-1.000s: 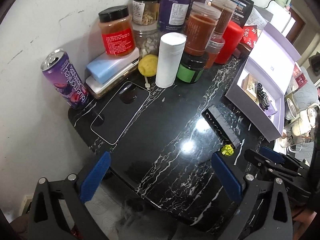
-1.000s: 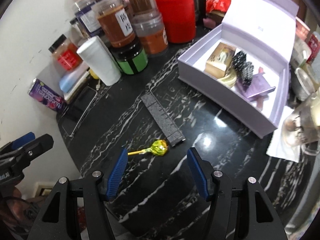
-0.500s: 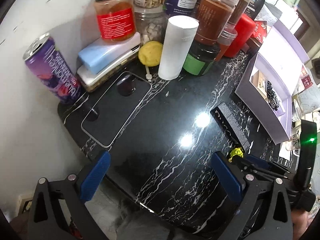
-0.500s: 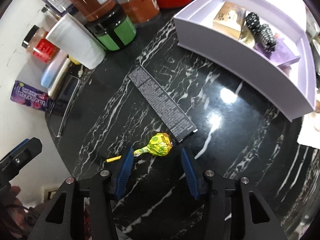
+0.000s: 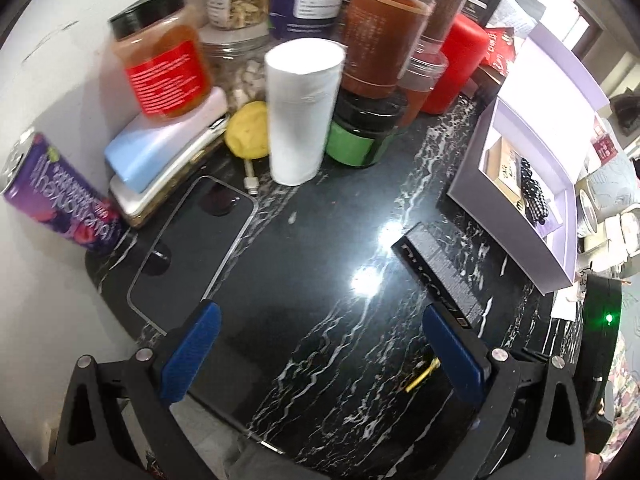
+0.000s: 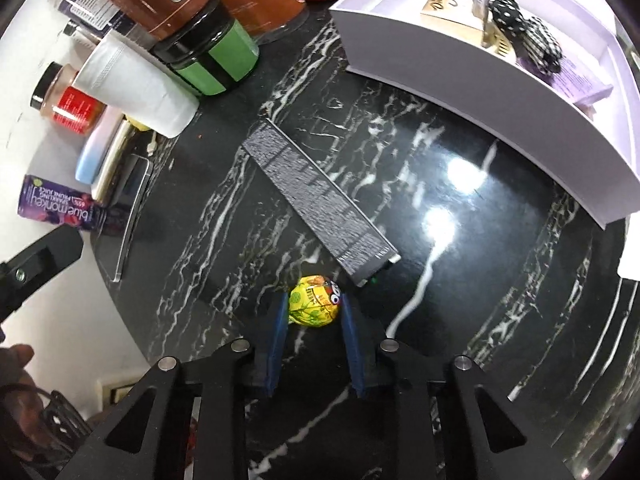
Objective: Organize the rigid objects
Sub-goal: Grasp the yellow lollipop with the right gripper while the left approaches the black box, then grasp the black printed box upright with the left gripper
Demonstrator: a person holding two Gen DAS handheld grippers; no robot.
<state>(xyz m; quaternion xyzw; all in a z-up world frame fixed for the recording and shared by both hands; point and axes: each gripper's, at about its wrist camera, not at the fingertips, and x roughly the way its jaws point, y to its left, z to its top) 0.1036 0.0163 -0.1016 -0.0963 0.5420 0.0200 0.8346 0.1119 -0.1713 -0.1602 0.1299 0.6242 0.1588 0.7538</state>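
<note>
We see the black marbled desk, bare through its middle and crowded along the far edge by jars. The lavender box lies open at the right edge. A long dark box lies slantwise mid-desk, its near end just beside the lollipop close to the front edge. Our right gripper is closing its fingers about the yellow wrapped head, pads nearly touching it. Our left gripper hangs with fingers wide apart over bare desk.
</note>
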